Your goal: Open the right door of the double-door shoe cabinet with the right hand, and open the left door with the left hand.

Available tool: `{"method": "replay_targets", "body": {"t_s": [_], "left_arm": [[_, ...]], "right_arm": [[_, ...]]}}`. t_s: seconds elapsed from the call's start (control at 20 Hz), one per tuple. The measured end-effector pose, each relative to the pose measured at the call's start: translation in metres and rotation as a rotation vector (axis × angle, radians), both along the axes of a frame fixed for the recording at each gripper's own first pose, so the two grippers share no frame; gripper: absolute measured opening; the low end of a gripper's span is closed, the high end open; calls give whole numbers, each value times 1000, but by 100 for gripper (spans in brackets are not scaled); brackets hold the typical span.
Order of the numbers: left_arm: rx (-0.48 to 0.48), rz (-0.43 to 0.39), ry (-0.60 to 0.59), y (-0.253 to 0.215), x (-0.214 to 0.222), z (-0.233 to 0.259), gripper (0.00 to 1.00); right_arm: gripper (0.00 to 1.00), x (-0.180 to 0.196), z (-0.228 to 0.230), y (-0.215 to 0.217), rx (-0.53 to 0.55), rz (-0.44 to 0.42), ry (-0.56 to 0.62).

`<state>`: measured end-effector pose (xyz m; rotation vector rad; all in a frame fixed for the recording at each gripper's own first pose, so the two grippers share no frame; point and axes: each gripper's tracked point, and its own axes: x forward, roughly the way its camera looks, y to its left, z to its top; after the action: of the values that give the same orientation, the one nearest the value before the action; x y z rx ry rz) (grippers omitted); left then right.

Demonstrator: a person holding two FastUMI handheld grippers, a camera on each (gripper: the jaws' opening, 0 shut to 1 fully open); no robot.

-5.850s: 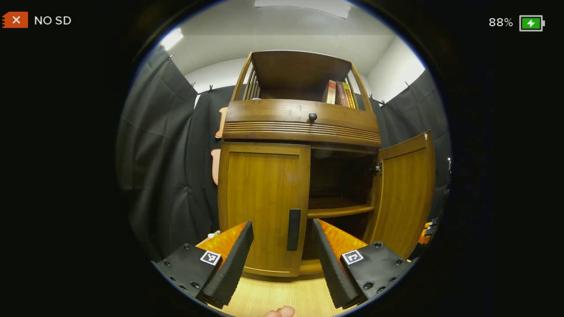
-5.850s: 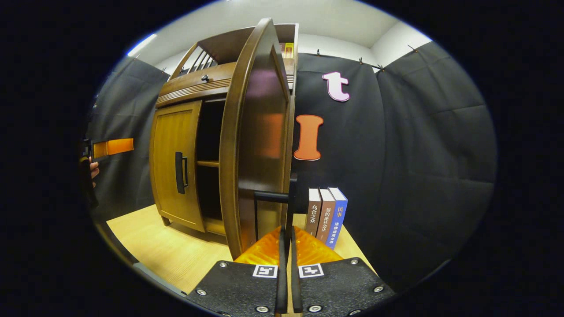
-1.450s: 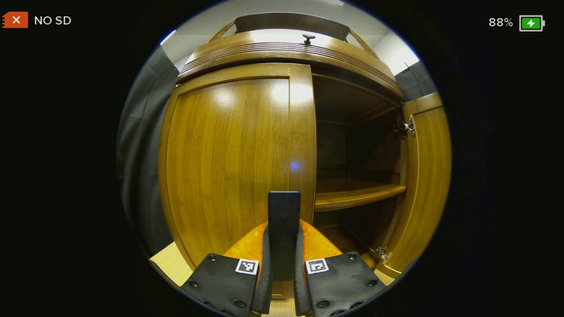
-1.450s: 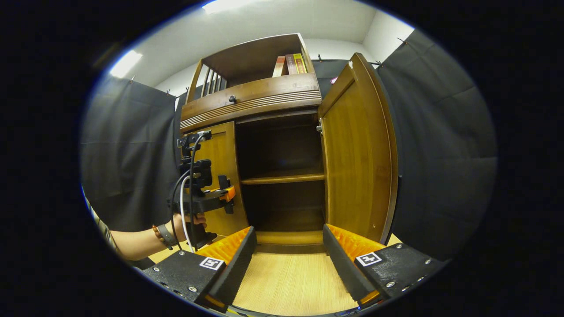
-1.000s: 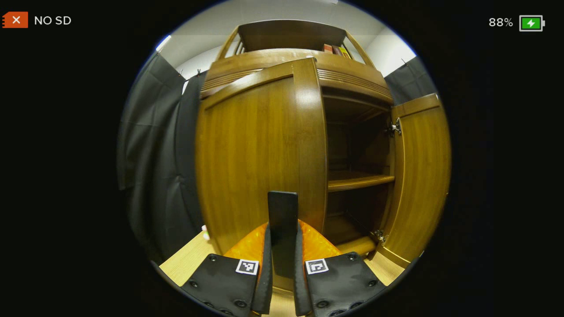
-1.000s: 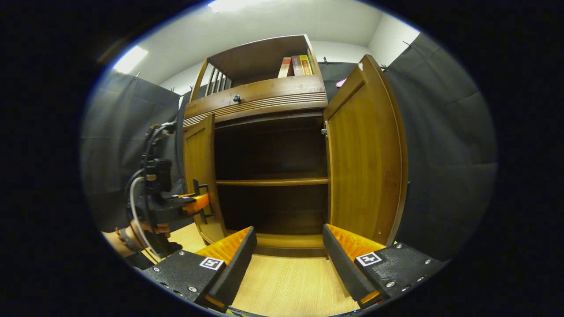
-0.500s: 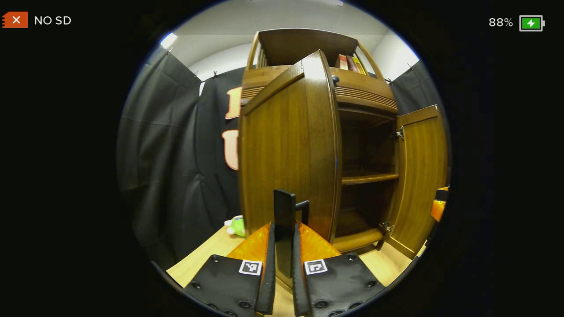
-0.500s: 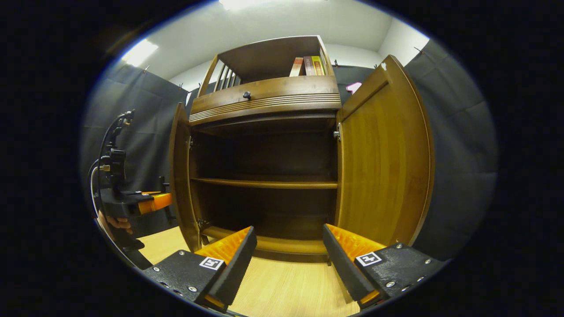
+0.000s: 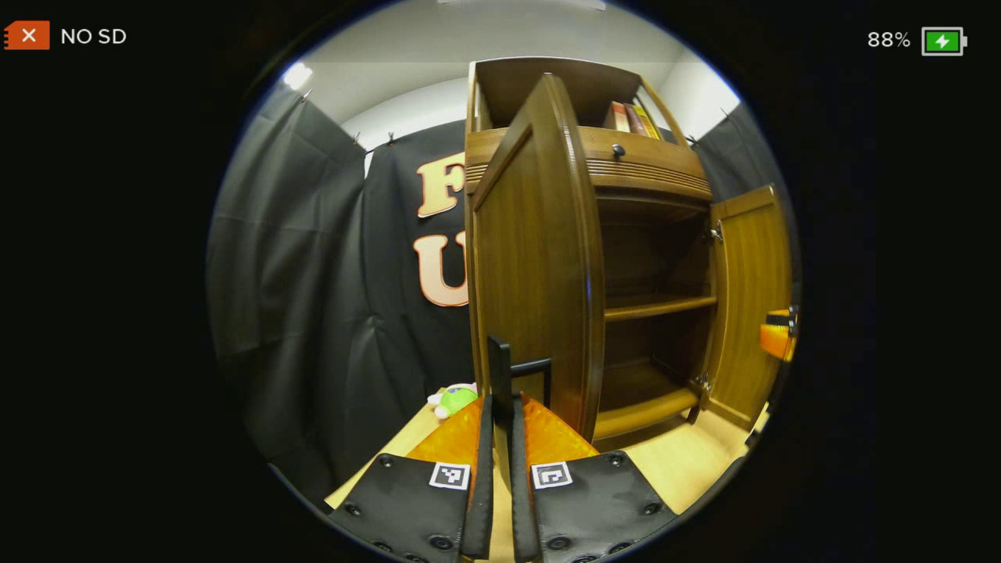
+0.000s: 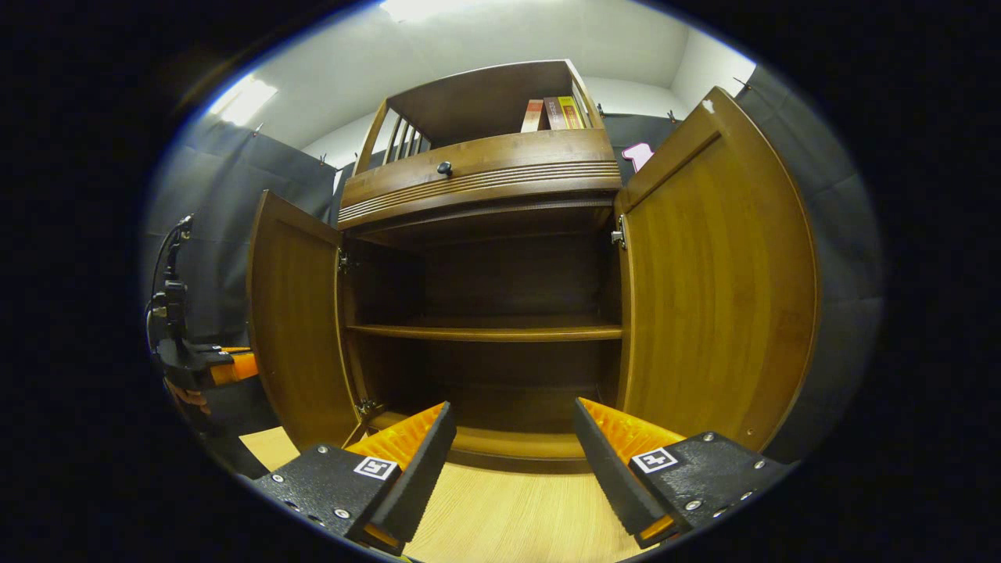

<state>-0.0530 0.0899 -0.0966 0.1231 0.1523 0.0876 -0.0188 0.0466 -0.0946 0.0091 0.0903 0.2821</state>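
The shoe cabinet (image 10: 477, 195) stands on a light wooden floor (image 10: 508, 516) with both lower doors swung wide. In the right gripper view, the left door (image 10: 301, 320) and the right door (image 10: 715, 297) angle outward from their hinges, leaving the whole front free across the inner shelf (image 10: 485, 331) and the dark compartments above and below it. The right gripper (image 10: 508, 450) hovers low before the opening with its fingers spread wide apart and nothing between them; its fingertips sit just short of the cabinet's bottom rail.

In the left gripper view, the left gripper (image 9: 496, 438) has its fingers pressed together on the black door handle (image 9: 500, 375), a thin bar standing upright between them. The left door (image 9: 539, 258) appears nearly edge-on here, its free edge pointing toward the camera, with open floor on both sides of it. Beyond the door's outer face, a small green toy (image 9: 453, 400) lies on the floor near the black cloth wall. Books (image 10: 554, 114) stand on the open top shelf above a drawer with a round knob (image 10: 444, 167). In the right gripper view the left gripper (image 10: 231, 366) sits just outside the left door, a hand (image 10: 188, 396) beneath it.
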Motion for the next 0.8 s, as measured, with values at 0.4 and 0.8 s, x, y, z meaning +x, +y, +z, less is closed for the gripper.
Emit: {"method": "replay_targets", "body": {"t_s": [0.4, 0.8], "left_arm": [[30, -80, -16, 55, -6, 4, 10], [-69, -208, -15, 111, -1, 5, 6]], "right_arm": [[100, 9, -5, 26, -18, -47, 0], [100, 2, -12, 64, -5, -82, -7]]}}
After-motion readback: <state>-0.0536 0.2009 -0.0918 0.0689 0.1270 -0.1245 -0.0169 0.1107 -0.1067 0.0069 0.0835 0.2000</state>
